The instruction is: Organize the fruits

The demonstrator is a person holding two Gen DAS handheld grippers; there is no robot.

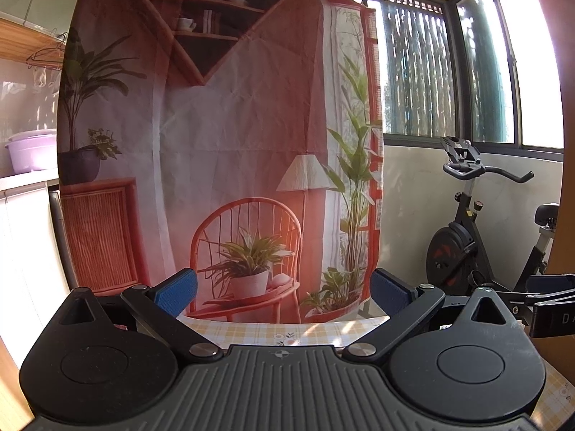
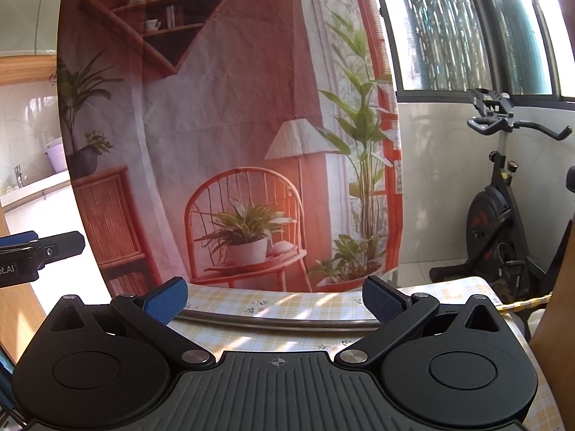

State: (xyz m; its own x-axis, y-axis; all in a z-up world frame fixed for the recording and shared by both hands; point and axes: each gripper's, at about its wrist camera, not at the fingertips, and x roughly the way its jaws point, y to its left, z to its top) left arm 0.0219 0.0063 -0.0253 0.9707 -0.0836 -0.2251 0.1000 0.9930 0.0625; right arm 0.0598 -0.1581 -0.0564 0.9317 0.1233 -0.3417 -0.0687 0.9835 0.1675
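No fruit shows in either view. My left gripper [image 1: 284, 292] is open, its blue pads [image 1: 176, 296] wide apart with nothing between them, held above the far edge of a table with a yellow checked cloth [image 1: 287, 330]. My right gripper [image 2: 275, 300] is open too and holds nothing. It hovers over the same cloth [image 2: 287, 305], just before the curved metal rim [image 2: 280, 321] of a tray or bowl whose inside is hidden behind the gripper body. The right gripper's side [image 1: 546, 301] shows at the left wrist view's right edge, and the left gripper's side [image 2: 39, 251] shows in the right wrist view.
A printed backdrop cloth [image 1: 230, 143] of a room with a chair and plants hangs right behind the table. An exercise bike [image 1: 478, 237] stands at the right under the windows. A counter with a purple basin [image 1: 30, 151] lies to the left.
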